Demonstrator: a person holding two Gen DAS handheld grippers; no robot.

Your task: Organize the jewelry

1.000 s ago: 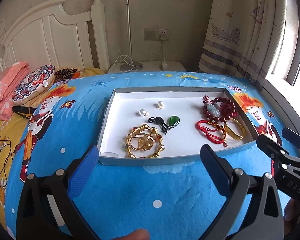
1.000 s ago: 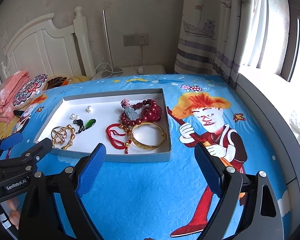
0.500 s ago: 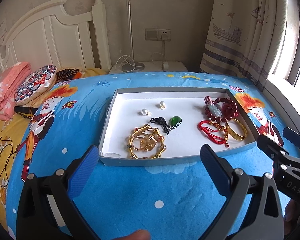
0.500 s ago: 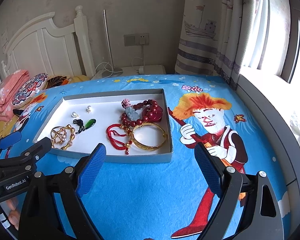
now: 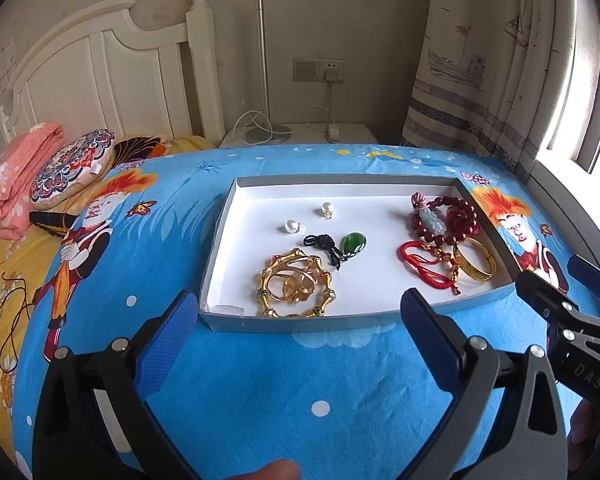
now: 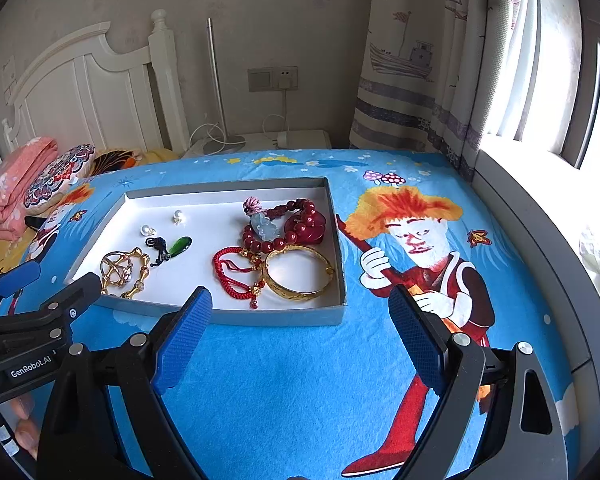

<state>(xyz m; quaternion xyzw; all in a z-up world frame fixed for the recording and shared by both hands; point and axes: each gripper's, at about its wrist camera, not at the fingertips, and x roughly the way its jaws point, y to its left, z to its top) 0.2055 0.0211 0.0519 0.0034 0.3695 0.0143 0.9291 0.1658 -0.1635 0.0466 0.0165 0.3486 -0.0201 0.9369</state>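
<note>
On the bed, jewelry sits inside the tray (image 5: 485,305): bracelets (image 6: 296,240) at 3 o'clock. Both hand-held grippers, left (image 5: 298,322) and right (image 6: 300,318), hover spread, empty; stage unclear.

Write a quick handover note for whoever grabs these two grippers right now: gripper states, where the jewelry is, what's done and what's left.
Left gripper: open, empty, before the tray's near edge.
Right gripper: open, empty, before its near right corner.
All jewelry lies in the shallow white cardboard tray on the blue cartoon blanket: gold bamboo-style bangle, green teardrop pendant, two pearl earrings, and, overlapping at the right, dark red bead bracelets, red cord bracelet and gold band bangle.
Done or left: unclear; the right cluster looks unsorted.
</note>
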